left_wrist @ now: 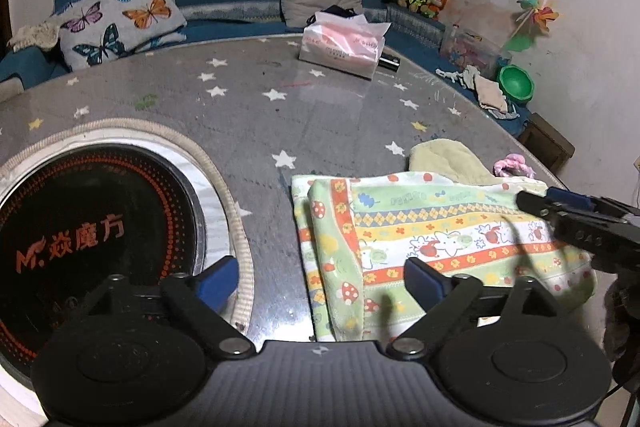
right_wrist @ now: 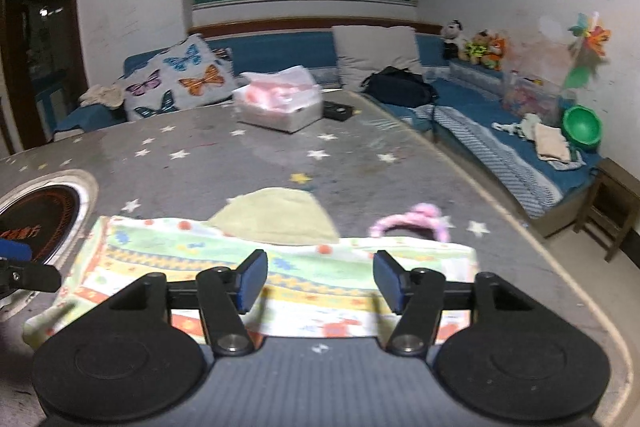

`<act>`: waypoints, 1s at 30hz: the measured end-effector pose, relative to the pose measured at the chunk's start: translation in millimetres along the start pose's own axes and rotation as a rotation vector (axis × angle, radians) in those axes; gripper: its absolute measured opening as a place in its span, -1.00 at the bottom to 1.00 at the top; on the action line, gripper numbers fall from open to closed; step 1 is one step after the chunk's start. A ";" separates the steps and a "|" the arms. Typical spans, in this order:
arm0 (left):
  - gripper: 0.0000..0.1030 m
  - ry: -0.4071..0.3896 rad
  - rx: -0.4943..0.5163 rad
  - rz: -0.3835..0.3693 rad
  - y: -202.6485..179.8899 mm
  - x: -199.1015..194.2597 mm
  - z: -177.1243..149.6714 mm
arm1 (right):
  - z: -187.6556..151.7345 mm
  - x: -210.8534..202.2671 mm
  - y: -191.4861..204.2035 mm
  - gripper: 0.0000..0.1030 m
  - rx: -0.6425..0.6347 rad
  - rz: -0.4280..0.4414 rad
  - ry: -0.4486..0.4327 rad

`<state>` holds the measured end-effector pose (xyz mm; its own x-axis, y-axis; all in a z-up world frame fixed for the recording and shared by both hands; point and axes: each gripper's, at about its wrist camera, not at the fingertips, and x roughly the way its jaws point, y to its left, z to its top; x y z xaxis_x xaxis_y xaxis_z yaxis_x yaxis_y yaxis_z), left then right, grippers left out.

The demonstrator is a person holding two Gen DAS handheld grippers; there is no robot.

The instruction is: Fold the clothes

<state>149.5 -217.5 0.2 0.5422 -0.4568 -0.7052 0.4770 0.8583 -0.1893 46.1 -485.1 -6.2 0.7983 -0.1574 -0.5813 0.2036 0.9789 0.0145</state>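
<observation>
Clothes [left_wrist: 420,227] lie folded beside the burner [left_wrist: 92,227]; our left claw [left_wrist: 320,283] and right claw [right_wrist: 320,283] gape empty, and snagging could undo the fold.

A soft cotton garment printed with pastel green, yellow and orange cartoon bands [left_wrist: 432,239] [right_wrist: 304,279] lies folded flat on the near right of the grey star-patterned tabletop. Its left edge is doubled over in a narrow strip. A pale yellow-green fleecy cloth [left_wrist: 446,159] [right_wrist: 276,215] lies just beyond, touching its far edge.
</observation>
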 end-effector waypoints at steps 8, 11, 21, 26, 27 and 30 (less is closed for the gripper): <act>1.00 -0.071 0.012 -0.009 0.6 -11.7 2.0 | 2.3 15.5 25.6 0.40 -0.034 0.046 0.024; 1.00 -0.071 0.024 -0.011 -0.2 -12.2 1.6 | 2.7 25.1 32.1 0.42 -0.044 0.047 0.041; 1.00 -0.030 0.052 0.030 3.0 0.8 -5.7 | -0.3 44.4 37.7 0.63 -0.025 0.047 0.071; 1.00 -0.003 0.065 0.044 3.8 9.2 -10.4 | 0.6 49.4 38.4 0.69 -0.021 0.041 0.072; 1.00 0.001 0.070 0.046 3.8 10.6 -11.3 | 1.1 50.5 38.5 0.70 -0.020 0.039 0.071; 1.00 0.012 0.085 0.060 3.6 14.7 -13.3 | 3.1 54.1 39.3 0.72 -0.020 0.034 0.073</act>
<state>149.9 -218.0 -19.9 0.5636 -0.4021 -0.7216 0.5011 0.8609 -0.0883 99.0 -455.5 -34.6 0.7613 -0.1146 -0.6382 0.1650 0.9861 0.0198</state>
